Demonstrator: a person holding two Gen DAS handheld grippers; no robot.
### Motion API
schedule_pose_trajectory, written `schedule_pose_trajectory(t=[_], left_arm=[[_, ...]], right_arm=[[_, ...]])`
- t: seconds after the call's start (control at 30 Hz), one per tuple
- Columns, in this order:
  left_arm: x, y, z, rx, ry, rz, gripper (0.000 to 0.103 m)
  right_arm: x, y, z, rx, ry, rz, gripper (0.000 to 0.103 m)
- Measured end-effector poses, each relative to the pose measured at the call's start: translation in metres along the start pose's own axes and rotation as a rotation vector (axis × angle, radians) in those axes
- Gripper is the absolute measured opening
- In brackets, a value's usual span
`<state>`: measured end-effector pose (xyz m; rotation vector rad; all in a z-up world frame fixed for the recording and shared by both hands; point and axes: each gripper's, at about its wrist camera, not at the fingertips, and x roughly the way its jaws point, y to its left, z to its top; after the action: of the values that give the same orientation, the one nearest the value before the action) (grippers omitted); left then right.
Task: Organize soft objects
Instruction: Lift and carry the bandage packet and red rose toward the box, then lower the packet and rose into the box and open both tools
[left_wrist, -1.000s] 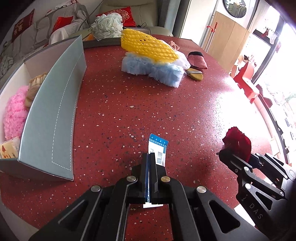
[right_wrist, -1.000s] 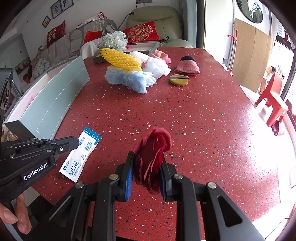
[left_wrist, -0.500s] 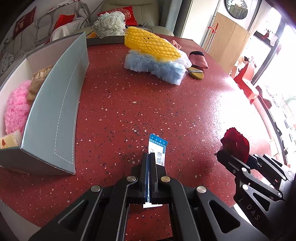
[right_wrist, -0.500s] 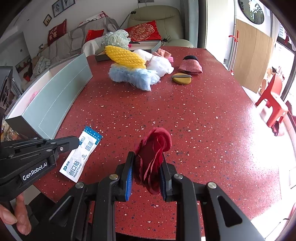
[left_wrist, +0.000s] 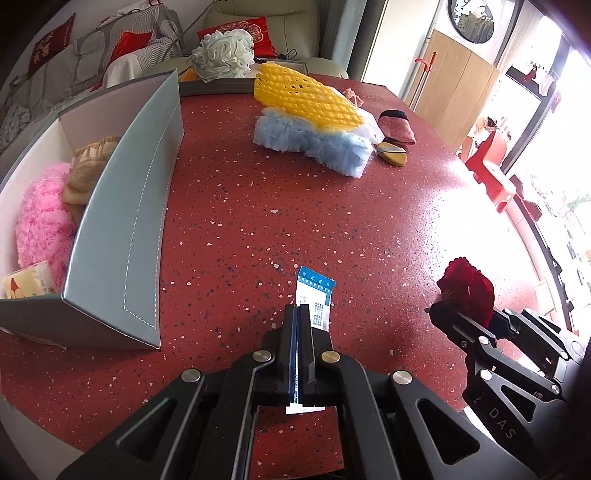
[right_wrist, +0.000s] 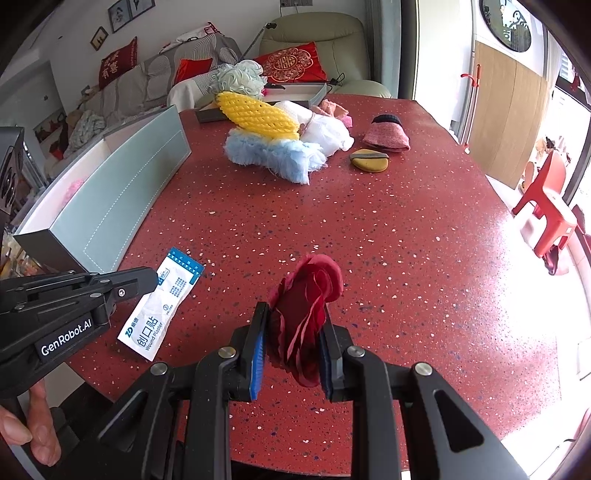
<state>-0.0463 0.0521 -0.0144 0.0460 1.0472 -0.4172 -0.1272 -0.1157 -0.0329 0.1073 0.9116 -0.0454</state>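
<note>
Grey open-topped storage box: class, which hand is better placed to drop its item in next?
Probably the left. The left tongs, shut on the white-and-blue plaster packet, sit nearer the grey box; the right tongs, holding the dark red fabric flower, are farther away.

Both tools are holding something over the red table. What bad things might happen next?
The left tool pinches the thin plaster packet near one edge, so most of it hangs free and it might slip or twist on the way to the grey box. The right tool squeezes the red flower, which might crush its petals. The two tools are close together and might bump.
</note>
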Motion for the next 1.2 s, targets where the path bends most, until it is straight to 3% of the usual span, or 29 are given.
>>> schedule_pose_trajectory(t=[0.6, 0.97, 1.2], left_arm=[[-0.053, 0.028, 0.040, -0.037, -0.133, 0.024, 0.000], [-0.099, 0.110, 0.057, -0.164, -0.240, 0.128, 0.000], [-0.086, 0.171, 0.051, -0.268, -0.190, 0.222, 0.000]], right_arm=[[-0.023, 0.036, 0.054, -0.086, -0.104, 0.061, 0.025], [-0.023, 0.123, 0.103, -0.203, -0.170, 0.251, 0.025], [-0.002, 0.183, 0.119, -0.268, -0.145, 0.339, 0.025]])
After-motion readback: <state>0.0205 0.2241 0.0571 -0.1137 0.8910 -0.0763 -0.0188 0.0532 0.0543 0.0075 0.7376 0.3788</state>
